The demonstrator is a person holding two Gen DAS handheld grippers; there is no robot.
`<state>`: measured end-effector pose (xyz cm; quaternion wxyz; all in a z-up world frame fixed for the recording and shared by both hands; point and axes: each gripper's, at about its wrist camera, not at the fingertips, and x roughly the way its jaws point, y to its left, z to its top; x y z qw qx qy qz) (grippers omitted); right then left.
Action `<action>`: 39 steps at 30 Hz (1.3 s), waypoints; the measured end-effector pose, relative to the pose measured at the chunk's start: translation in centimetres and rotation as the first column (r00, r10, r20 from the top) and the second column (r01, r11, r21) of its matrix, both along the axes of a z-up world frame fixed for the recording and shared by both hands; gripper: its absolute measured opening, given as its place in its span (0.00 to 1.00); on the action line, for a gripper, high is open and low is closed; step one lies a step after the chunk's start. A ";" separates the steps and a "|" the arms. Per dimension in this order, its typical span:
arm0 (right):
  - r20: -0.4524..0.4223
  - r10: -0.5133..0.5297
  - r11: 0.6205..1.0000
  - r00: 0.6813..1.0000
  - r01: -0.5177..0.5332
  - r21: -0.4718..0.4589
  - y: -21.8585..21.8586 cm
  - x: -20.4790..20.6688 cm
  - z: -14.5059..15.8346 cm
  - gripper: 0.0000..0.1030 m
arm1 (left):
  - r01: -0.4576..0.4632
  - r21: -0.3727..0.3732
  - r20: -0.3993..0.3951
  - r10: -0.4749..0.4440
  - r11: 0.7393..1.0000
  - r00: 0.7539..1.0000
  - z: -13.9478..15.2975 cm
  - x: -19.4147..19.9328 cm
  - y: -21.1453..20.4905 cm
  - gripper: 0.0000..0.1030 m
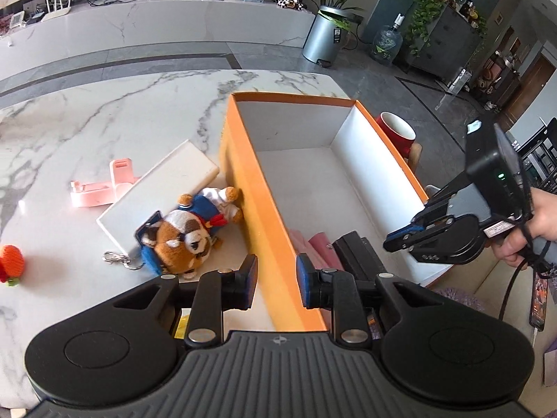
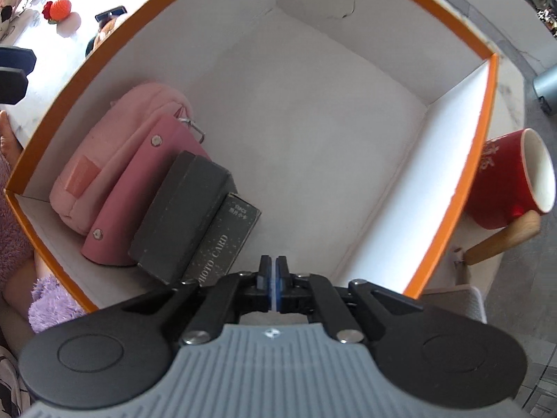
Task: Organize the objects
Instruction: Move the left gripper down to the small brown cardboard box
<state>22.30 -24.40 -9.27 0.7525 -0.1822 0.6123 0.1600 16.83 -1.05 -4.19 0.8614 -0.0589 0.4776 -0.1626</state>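
An orange box [image 1: 243, 160] with a white inside stands on the marble table [image 1: 104, 115]. In the right wrist view the box [image 2: 452, 230] holds a pink pouch [image 2: 104, 160], a pink case [image 2: 139, 188], a dark grey box [image 2: 181, 216] and a black photo card box [image 2: 226, 240] at its near left corner. My left gripper [image 1: 276, 285] is open, its fingers astride the box's near left wall. My right gripper [image 2: 273, 271], also in the left wrist view [image 1: 400, 240], is shut and empty above the box's near right edge. A plush keychain [image 1: 188, 233], a white box [image 1: 160, 195] and a pink holder [image 1: 104, 191] lie left of the box.
A red mug [image 2: 511, 177] with a wooden handle stands right of the box; it also shows in the left wrist view [image 1: 397, 132]. An orange knitted toy [image 1: 10, 261] lies at the table's left edge. A steel bin [image 1: 323, 35] and a marble counter [image 1: 156, 24] stand beyond the table.
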 end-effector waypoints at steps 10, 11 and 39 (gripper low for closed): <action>0.179 -0.060 0.966 0.982 0.012 0.258 3.8 -2.5 7.9 0.07 | -0.171 0.057 0.008 0.170 0.984 0.985 5.3 -5.9 10.0 0.31; 0.176 -0.059 0.960 0.983 0.007 0.281 4.4 -2.7 8.4 0.08 | -0.188 0.067 0.011 0.188 0.980 0.982 5.9 -6.7 10.9 0.35; 0.050 -0.091 0.893 0.995 0.059 0.446 16.2 -5.4 5.8 0.45 | -0.572 -0.049 -0.004 0.572 0.819 0.820 -3.5 -23.2 28.8 0.76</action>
